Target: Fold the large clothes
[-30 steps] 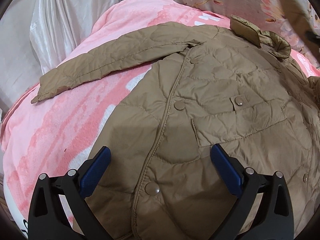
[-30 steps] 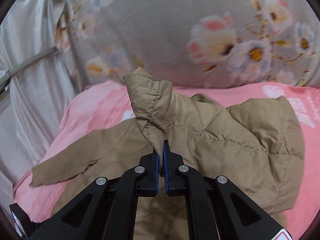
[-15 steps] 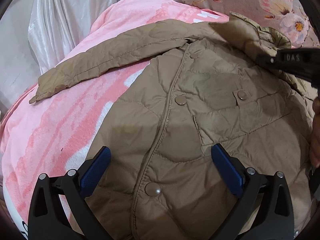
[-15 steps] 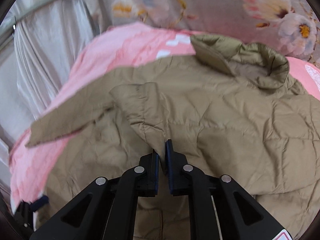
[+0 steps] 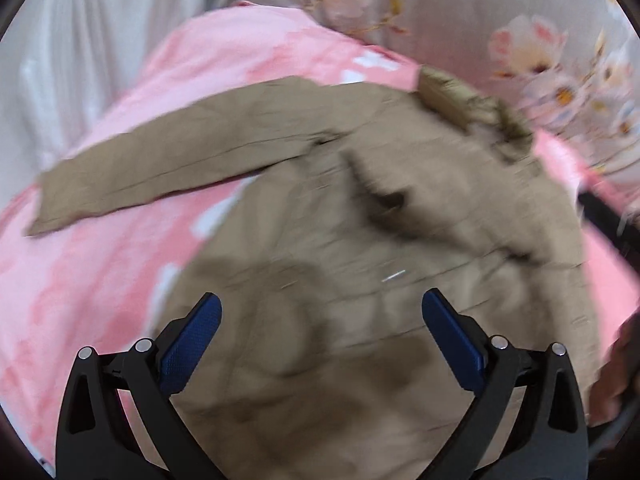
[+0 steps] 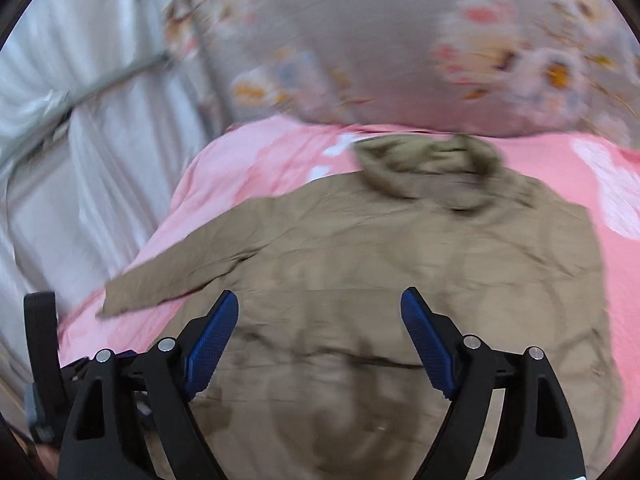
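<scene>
while both views were smeared by motion, the layout still read clearly. at the far left of the left wrist view a pale curtain point(image 5: 92, 60) hung beside the pink blanket point(image 5: 100, 280), and on that blanket lay the tan jacket point(image 5: 360, 280), filling the centre and right of the frame. one sleeve point(image 5: 160, 172) stretched flat toward the left edge, well clear of the body; the other sleeve point(image 5: 420, 208) lay folded across the chest, right of centre; the collar point(image 5: 460, 100) sat in the upper right, near the floral fabric point(image 5: 480, 20).

the left gripper point(image 5: 320, 320) hovered above the jacket's lower part, angled steeply down, its jaws spread wide with nothing between them.

in the right wrist view, the outstretched sleeve lay at lower left and the collar at upper centre. the right gripper point(image 6: 320, 328), tilted more gently down over the jacket's middle, had its jaws opening, with cloth beneath but none pinched between the pads.

judging from this, one sleeve was folded in and the stretched one remained. to do that well, i would take it near the cuff, pinch through both layers, lift just enough to clear the blanket, and carry it straight across so it landed flat on the chest without dragging the body or disturbing the sleeve already laid there.
</scene>
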Available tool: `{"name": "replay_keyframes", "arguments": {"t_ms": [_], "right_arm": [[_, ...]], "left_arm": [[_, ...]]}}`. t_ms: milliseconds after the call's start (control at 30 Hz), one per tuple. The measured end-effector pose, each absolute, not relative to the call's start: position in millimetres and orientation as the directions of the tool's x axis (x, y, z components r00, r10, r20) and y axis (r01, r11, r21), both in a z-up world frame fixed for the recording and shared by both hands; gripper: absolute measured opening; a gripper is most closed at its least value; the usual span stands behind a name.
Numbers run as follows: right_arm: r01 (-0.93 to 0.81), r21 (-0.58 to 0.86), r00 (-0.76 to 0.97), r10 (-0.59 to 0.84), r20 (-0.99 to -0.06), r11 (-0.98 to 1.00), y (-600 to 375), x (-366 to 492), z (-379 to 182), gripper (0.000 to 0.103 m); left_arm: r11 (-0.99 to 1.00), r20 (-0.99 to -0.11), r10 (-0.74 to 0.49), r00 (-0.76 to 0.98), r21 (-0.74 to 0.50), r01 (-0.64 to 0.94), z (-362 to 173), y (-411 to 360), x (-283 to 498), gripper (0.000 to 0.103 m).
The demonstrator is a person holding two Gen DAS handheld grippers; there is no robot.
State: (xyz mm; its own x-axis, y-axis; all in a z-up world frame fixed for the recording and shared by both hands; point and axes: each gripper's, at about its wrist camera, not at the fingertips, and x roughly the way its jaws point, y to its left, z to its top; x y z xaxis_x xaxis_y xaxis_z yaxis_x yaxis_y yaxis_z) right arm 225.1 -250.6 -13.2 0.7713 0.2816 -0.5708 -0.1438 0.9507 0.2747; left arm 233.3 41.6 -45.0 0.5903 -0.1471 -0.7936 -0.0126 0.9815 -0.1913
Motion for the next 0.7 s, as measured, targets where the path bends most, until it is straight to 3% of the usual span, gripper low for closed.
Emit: {"name": "replay_keyframes", "arguments": {"t_ms": [100,267,333,367,400,433,467,500,533,567,700], "right_arm": [[0.032,0.285,0.773,0.157,-0.615,0.958,-310.4,226.7,-29.5,0.075],[0.237,0.423,0.747,0.114,-0.655,0.875,-393.2,235.6,-65.5,0.067],[0.287,0.462,0.726,0.124,-0.677,0.839,-412.3,242.4,-81.1,0.063],[0.295,0.484,0.723,0.139,-0.677,0.824,-418.2,244.0,-85.3,0.061],[0.299,0.516,0.724,0.162,-0.671,0.803,-424.5,247.5,-91.4,0.059],[0.307,0.535,0.726,0.17,-0.666,0.787,-429.0,252.3,-95.0,0.055],[0.319,0.548,0.728,0.171,-0.664,0.773,-433.0,257.9,-97.7,0.045],[0.326,0.552,0.728,0.168,-0.664,0.767,-436.4,262.1,-99.4,0.038],[0.331,0.556,0.729,0.167,-0.664,0.763,-438.2,268.2,-99.5,0.022],[0.329,0.563,0.734,0.169,-0.658,0.758,-438.6,272.0,-98.5,0.013],[0.275,0.538,0.799,0.121,-0.589,0.797,-425.1,275.4,-73.4,0.006]], "left_arm": [[0.946,-0.787,-0.273,0.553,-0.323,0.007,-43.8,29.7,267.3,0.098],[0.912,-0.822,-0.339,0.457,-0.407,-0.055,-73.6,10.0,319.3,0.097],[0.908,-0.841,-0.323,0.435,-0.404,-0.107,-83.9,10.4,331.3,0.085],[0.913,-0.841,-0.305,0.447,-0.391,-0.112,-82.6,9.4,334.8,0.07],[0.924,-0.841,-0.282,0.462,-0.368,-0.104,-78.3,7.4,338.2,0.049],[0.932,-0.84,-0.27,0.471,-0.351,-0.092,-73.8,5.4,341.1,0.041],[0.937,-0.838,-0.259,0.48,-0.338,-0.084,-68.6,3.1,345.5,0.023],[0.946,-0.833,-0.244,0.498,-0.317,-0.068,-61.3,-0.4,350.4,0.012],[0.952,-0.824,-0.235,0.515,-0.303,-0.05,-54.7,-3.3,356.8,0.01],[0.959,-0.816,-0.218,0.535,-0.28,-0.036,-47.0,-7.2,362.6,0.007],[0.978,-0.746,-0.168,0.644,-0.206,0.017,-7.6,-17.9,373.1,0.005]]}}
